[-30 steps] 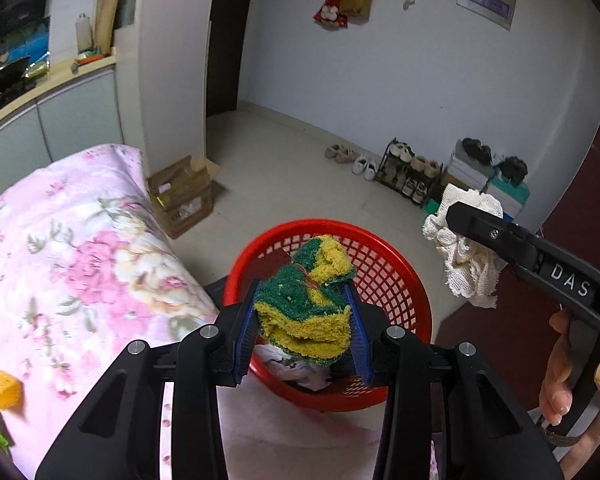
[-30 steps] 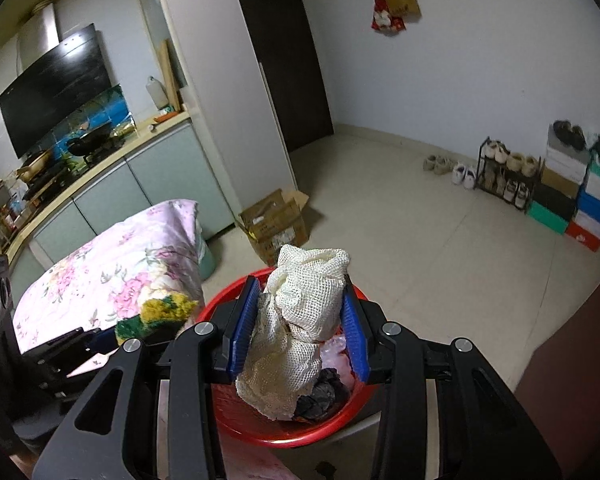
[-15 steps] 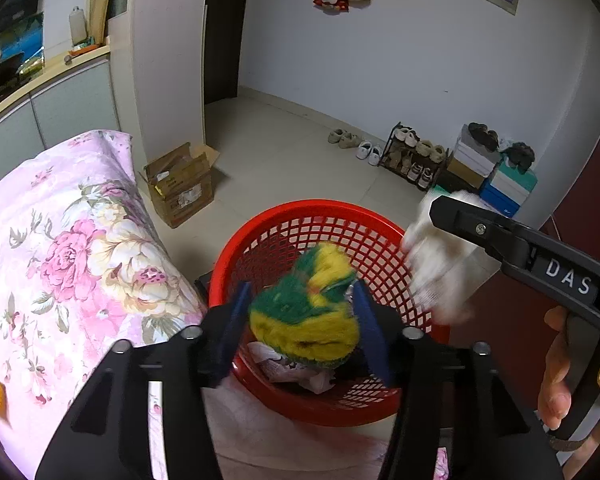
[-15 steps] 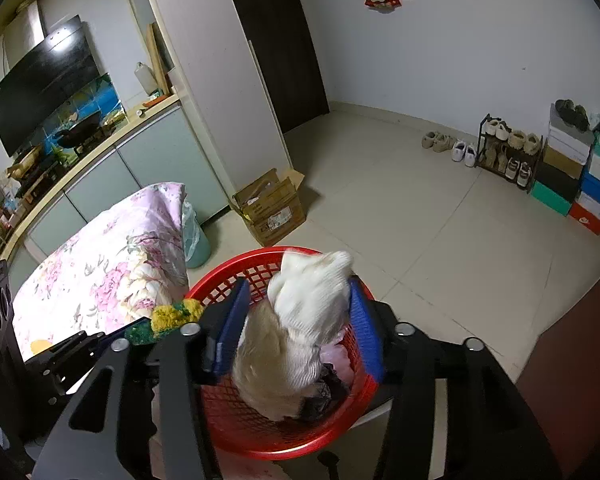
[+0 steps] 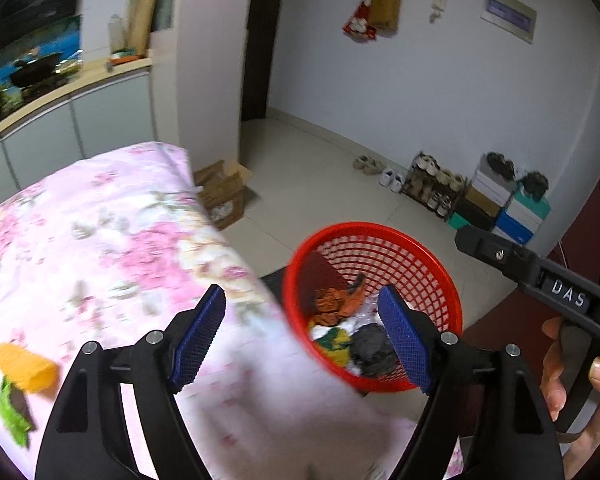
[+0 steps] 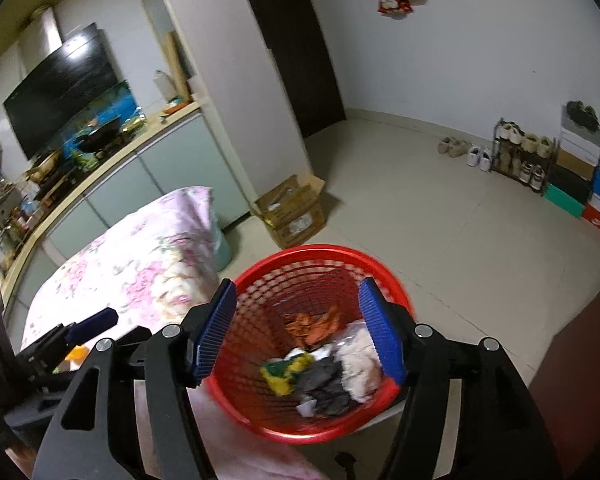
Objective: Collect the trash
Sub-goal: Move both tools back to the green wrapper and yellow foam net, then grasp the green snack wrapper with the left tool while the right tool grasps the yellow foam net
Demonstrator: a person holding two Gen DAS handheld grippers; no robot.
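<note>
Nearest, the left gripper [image 5: 302, 336] stands with blue-padded jaws spread wide, nothing between them; they have just been opening. Likewise the right gripper [image 6: 298, 330] hangs released above the red plastic mesh basket [image 6: 260, 412], its jaws also just opened. Inside the basket lie the green-and-yellow knitted rag [image 6: 284, 372], a white mesh cloth [image 6: 360, 368], dark grey crumpled scraps [image 6: 324, 384] and orange wrappers [image 6: 312, 326]. Beside it, the pink floral bed cover [image 5: 112, 248] carries a small orange block [image 5: 24, 366]. Beyond, a cardboard box [image 6: 294, 210] sits on the tiled floor [image 6: 440, 220].
</note>
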